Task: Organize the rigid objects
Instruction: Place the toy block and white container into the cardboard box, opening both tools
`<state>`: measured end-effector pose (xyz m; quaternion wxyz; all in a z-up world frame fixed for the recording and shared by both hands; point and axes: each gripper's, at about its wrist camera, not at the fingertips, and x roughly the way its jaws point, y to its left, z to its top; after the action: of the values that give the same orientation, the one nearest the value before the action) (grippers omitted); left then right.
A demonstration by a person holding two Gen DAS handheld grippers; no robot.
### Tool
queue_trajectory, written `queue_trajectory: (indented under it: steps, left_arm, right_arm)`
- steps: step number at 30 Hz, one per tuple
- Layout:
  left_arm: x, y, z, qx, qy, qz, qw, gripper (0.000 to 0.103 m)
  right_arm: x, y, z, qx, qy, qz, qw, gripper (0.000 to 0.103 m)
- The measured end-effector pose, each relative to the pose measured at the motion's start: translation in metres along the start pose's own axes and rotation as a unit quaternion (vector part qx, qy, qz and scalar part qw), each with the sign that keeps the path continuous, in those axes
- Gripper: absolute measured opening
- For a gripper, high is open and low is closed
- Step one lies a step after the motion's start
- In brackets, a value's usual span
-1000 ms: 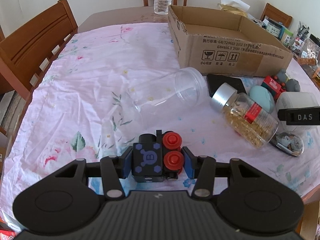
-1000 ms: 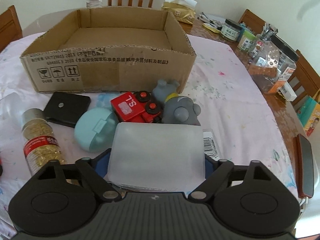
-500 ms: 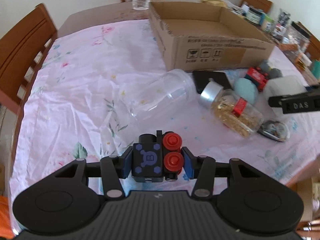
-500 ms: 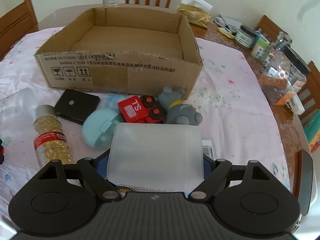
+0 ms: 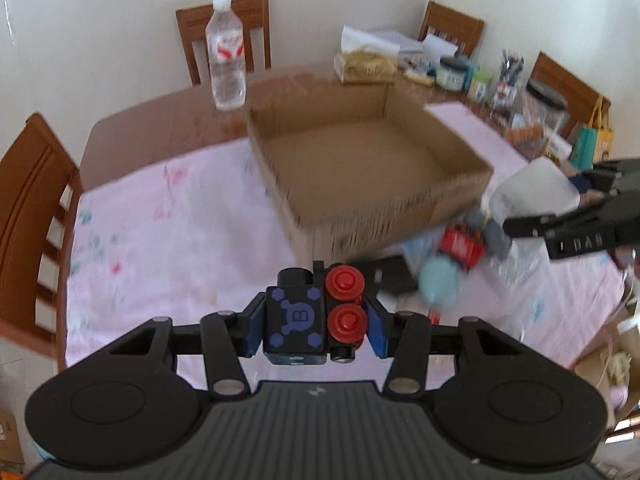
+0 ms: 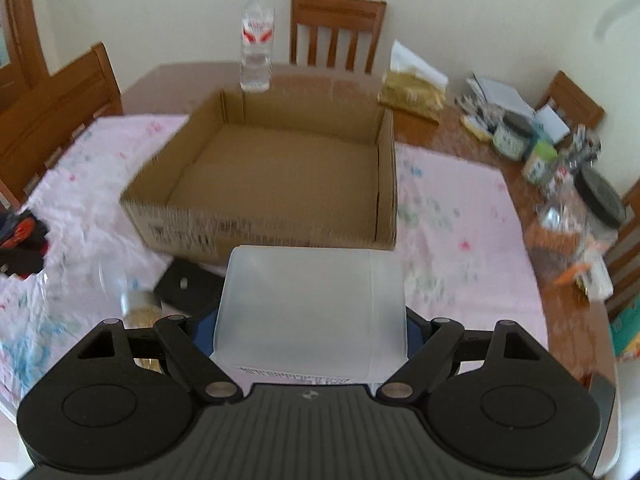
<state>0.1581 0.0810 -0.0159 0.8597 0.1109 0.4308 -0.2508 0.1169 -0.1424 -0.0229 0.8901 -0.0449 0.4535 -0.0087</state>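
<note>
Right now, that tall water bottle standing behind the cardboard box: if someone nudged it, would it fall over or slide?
The water bottle stands tall and narrow on the bare wooden table, so a nudge near its cap would probably tip it. Once down, its round body would likely roll. Its fill level is unclear, so its weight is hard to judge.

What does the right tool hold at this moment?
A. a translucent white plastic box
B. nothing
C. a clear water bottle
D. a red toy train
A: in the right wrist view the translucent white plastic box sits clamped between the blue pads of the right tool, in front of the empty cardboard box.
</note>
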Motion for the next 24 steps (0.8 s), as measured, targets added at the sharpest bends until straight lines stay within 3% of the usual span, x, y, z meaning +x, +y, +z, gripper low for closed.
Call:
queue_trajectory:
  steps: [5, 13, 24]
  left_arm:
    - [0.014, -0.011, 0.044, -0.005, -0.029, 0.01, 0.9995, 0.049]
    - [0.059, -0.02, 0.107, -0.012, -0.043, 0.014, 0.9989, 0.049]
    - [0.139, -0.009, 0.152, -0.031, -0.014, 0.046, 0.9984, 0.049]
  right_arm:
    - [0.004, -0.014, 0.026, -0.032, -0.029, 0.027, 0.999, 0.087]
    - [0.021, -0.04, 0.066, -0.05, -0.042, 0.058, 0.996, 0.087]
    - [0.045, -0.065, 0.093, -0.054, -0.04, 0.065, 0.996, 0.087]
